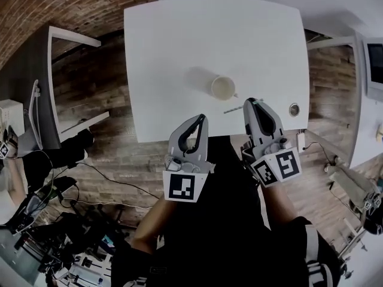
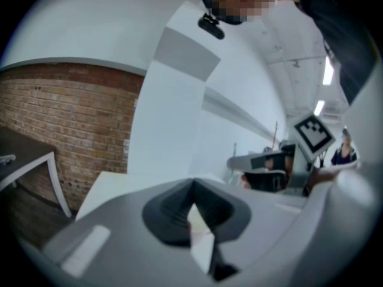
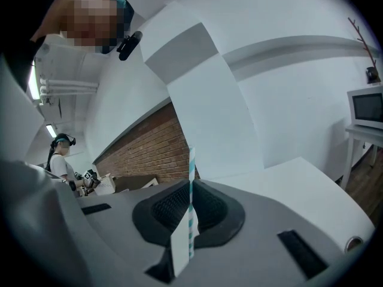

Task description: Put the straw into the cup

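A pale paper cup [image 1: 223, 87] stands upright on the white table [image 1: 179, 52], towards its near edge. My right gripper [image 1: 250, 103] is just right of and nearer than the cup, shut on a white straw with teal stripes [image 3: 191, 220]. The straw lies crosswise in the jaws, and a short length of it [image 1: 232, 109] pokes out towards the cup's near side. In the right gripper view, that gripper [image 3: 190, 187] clamps the straw mid-length. My left gripper [image 1: 201, 119] hovers at the table's near edge, left of the cup; its jaws [image 2: 192, 187] are together with nothing held.
A small round metal fitting [image 1: 294, 109] is set in the table near its front right corner. A dark desk with a chair [image 1: 36, 118] stands to the left, and a microwave [image 1: 376, 61] on a stand to the right. Cables and gear lie on the brick floor at lower left.
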Tool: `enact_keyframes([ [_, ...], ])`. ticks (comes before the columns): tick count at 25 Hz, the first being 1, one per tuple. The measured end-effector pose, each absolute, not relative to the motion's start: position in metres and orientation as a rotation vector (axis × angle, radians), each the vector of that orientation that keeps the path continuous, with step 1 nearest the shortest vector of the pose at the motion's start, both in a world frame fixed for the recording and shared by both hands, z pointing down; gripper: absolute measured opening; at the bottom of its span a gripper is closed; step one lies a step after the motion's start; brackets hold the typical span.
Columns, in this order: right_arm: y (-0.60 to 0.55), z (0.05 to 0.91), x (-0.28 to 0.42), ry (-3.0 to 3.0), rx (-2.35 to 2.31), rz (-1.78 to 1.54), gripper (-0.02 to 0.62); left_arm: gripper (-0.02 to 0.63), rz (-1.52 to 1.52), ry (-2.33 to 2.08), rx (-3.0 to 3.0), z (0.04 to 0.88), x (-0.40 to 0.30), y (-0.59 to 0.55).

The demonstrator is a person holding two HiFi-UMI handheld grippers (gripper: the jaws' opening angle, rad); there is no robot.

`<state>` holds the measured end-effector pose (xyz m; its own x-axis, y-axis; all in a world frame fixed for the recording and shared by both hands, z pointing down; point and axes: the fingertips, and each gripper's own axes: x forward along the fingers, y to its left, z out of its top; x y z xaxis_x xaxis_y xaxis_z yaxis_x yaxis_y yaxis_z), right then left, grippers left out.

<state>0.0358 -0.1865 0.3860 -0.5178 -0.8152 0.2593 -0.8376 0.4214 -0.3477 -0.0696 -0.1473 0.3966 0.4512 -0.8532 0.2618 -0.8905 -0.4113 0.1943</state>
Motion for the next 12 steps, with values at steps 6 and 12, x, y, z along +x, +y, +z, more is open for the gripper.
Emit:
enact_keyframes([
  [6, -0.203, 0.404, 0.044, -2.582, 1.539, 0.727, 0.015, 0.003, 0.208, -1.465, 2.392, 0.413, -0.061, -0.162],
  [12, -0.229, 0.418, 0.05, -2.582, 1.545, 0.749, 0.015, 0.005, 0.225, -1.462, 2.363, 0.427, -0.055, -0.181],
])
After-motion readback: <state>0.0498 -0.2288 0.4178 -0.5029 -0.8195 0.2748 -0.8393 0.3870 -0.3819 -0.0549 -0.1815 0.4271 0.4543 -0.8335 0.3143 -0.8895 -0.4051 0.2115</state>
